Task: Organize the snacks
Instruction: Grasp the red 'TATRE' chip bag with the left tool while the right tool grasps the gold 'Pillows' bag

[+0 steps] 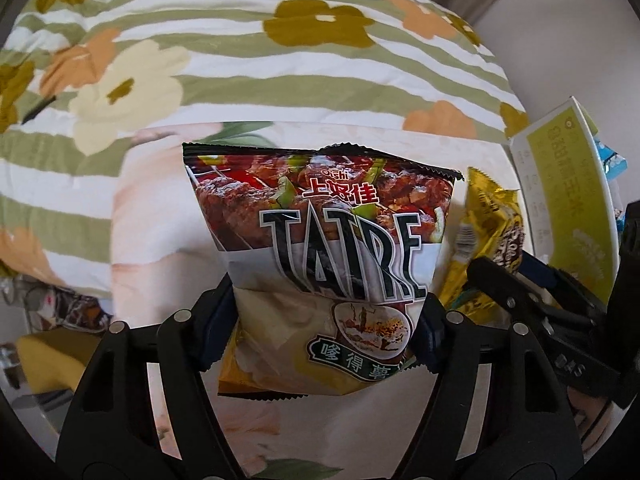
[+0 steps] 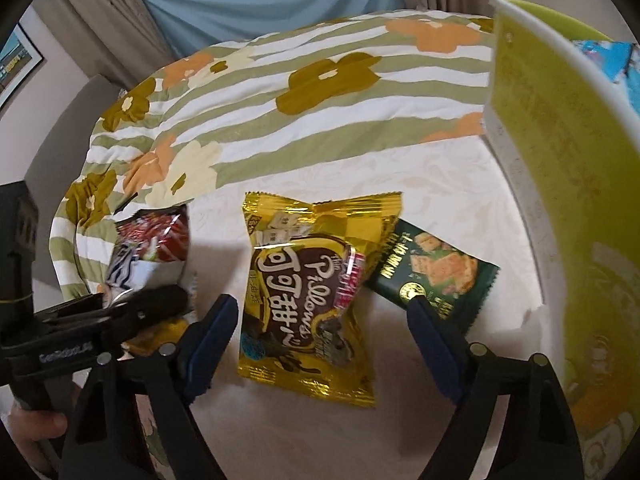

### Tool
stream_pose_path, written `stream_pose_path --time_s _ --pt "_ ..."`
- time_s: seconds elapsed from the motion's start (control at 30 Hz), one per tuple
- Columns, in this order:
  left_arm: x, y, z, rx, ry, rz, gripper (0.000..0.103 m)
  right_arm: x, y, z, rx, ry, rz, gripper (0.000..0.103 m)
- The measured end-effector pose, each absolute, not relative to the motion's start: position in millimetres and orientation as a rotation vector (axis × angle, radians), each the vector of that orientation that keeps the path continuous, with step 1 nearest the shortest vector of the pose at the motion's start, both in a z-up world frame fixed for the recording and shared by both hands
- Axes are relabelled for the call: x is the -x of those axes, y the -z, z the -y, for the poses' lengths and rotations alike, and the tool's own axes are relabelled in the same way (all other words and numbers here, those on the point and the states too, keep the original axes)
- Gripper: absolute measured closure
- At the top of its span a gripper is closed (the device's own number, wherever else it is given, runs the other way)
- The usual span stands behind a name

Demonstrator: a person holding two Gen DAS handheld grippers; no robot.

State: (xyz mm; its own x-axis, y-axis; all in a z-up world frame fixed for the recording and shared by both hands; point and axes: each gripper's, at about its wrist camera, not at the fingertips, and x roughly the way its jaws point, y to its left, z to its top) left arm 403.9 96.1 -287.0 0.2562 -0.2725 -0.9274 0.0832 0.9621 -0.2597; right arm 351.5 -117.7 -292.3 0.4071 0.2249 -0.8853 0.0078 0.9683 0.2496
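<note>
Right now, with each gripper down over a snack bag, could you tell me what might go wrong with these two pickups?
1. The left gripper pinches the puffy Taire chip bag at its sides, so it may crush the chips or let the bag slip.
2. The gold Pillows bag overlaps the dark green cracker packet; lifting it may drag the packet along.
3. The right gripper stands wide of the glossy gold bag and may close off-centre.

Red-and-white chip bag (image 1: pixel 320 264) lying flat, gold Pillows bag (image 2: pixel 308 296) beside it, green packet (image 2: pixel 436 276) partly underneath
</note>
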Motion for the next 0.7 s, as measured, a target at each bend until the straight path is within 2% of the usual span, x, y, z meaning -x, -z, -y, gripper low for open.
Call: stream_pose_path --time_s 0.17,0.47,0.7 --pt "-396 287 -109 0.153 0.208 -1.286 0.033 -357 303 104 -0.207 -0.169 -1.170 0.040" --pt "-385 285 -124 0.167 0.168 -1.273 0.035 -357 306 87 -0.148 -0.206 -1.169 0.056" --pt "-375 270 -130 0.165 0.169 -1.242 0.039 -349 294 83 -0.158 -0.222 -1.147 0.059"
